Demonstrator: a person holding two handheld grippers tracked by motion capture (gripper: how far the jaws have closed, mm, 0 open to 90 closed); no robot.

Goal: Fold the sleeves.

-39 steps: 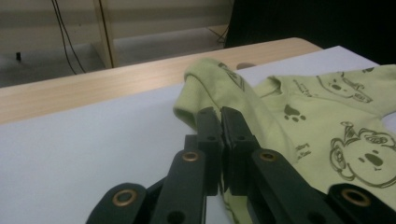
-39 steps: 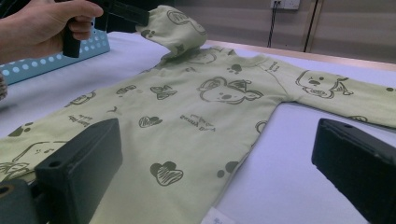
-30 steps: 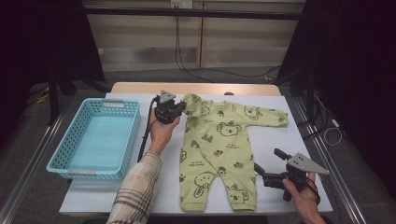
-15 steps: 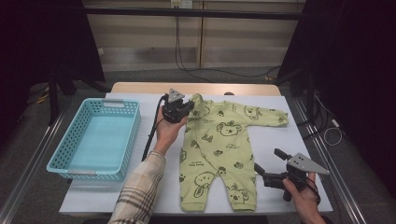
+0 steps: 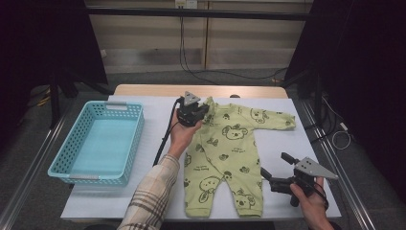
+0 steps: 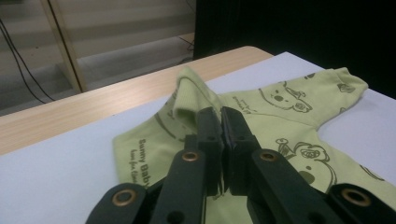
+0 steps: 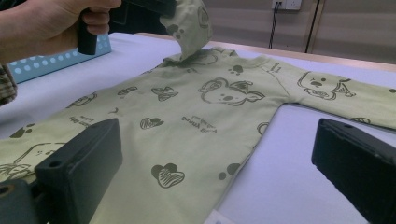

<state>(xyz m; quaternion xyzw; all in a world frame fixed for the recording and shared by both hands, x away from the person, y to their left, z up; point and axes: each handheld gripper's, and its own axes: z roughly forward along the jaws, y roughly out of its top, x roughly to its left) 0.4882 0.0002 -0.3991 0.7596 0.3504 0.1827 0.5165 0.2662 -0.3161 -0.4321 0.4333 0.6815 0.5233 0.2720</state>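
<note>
Folding a baby suit's sleeve

The sleeve (image 6: 189,95) is pinched by the left gripper (image 5: 203,115) fingers above the baby suit (image 5: 225,158), spread on the counter (image 5: 153,143); the right gripper (image 5: 278,170) is held low, fingers apart.

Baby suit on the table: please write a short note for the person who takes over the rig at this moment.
Left hand-held gripper: shut on the sleeve of the green baby suit, lifted and folded in over the chest.
Right hand-held gripper: open, holding nothing, near the suit's leg at the front right of the table.
Baby suit: lies flat on the white table cover, other sleeve spread out to the right.
Blue basket: left of the suit, with nothing in it.
Done: first sleeve picked up and part-folded.
Left: probably lay this sleeve down, fold the rest, perhaps put the suit in the basket.
</note>
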